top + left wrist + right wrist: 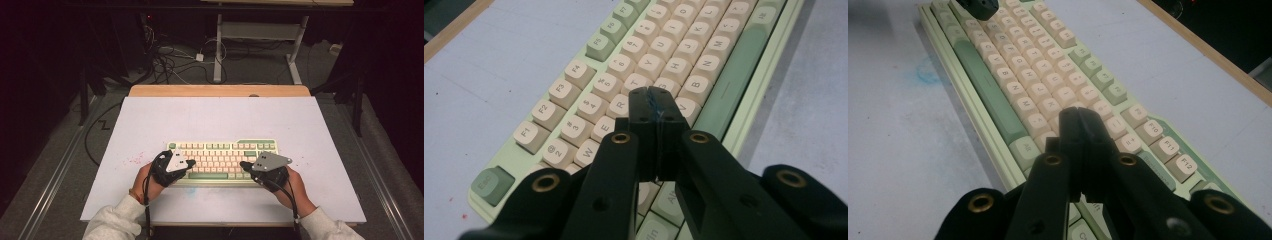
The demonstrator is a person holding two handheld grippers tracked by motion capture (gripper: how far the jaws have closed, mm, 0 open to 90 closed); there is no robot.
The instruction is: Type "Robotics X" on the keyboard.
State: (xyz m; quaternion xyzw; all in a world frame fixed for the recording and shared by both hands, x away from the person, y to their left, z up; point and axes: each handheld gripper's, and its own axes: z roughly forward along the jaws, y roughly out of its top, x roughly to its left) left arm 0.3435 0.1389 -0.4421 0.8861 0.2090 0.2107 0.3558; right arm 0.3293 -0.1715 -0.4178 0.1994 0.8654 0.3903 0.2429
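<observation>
Green keyboard (222,160) | left gripper (655,107) closed over F | right gripper (1079,120) closed

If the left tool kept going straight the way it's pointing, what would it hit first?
Most likely the keyboard: the left tool, jaws shut, points down at the cream letter keys near the green spacebar. Its exact height above them is unclear.
</observation>
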